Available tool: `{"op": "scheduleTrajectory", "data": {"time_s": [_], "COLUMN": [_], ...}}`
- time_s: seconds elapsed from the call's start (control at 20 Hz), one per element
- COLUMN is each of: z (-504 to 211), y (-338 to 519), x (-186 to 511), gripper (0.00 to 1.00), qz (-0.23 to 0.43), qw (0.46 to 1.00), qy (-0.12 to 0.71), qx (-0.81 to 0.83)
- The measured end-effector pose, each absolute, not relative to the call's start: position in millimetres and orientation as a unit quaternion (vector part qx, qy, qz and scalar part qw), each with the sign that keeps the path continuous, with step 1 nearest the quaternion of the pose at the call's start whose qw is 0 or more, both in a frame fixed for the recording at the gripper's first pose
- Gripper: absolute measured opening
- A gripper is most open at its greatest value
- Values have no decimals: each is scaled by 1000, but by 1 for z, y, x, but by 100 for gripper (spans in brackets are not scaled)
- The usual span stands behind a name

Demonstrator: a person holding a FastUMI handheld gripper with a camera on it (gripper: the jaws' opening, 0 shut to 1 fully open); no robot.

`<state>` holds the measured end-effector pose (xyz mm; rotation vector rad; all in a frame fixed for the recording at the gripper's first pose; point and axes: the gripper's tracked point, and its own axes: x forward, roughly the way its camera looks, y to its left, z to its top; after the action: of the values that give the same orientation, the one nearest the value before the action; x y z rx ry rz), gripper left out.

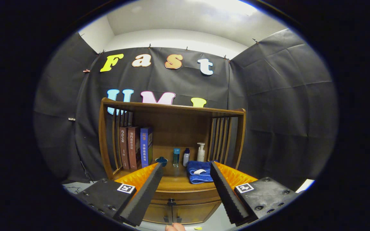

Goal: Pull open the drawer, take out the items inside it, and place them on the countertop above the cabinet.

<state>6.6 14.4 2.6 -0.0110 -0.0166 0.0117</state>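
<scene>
From the gripper view, the gripper (186, 189) hangs wide open and empty before the wooden cabinet (172, 141), the closed drawer (185, 196) framed between its fingers. Pulling looks not yet begun; next, I'd say, the fingers must close on its small dark knob (171, 202), beneath the countertop (175, 181) holding a folded blue towel (199, 171).

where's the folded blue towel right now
In the gripper view the blue towel lies on the countertop, below the pump bottle, beyond the open claw.

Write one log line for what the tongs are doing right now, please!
stage: approach | tongs: open, holding nothing | drawer: shut, knob ahead between fingers | countertop: folded blue towel, bottles
</scene>
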Motion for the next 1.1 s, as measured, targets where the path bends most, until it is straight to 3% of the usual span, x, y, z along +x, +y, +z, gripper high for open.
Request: {"op": "scheduleTrajectory", "data": {"time_s": [0.5,1.1], "z": [-25,-203], "y": [25,55], "x": [25,88], "gripper": [98,97], "qz": [8,27], "qw": [1000,998], "qy": [-27,33], "qx": [3,-39]}}
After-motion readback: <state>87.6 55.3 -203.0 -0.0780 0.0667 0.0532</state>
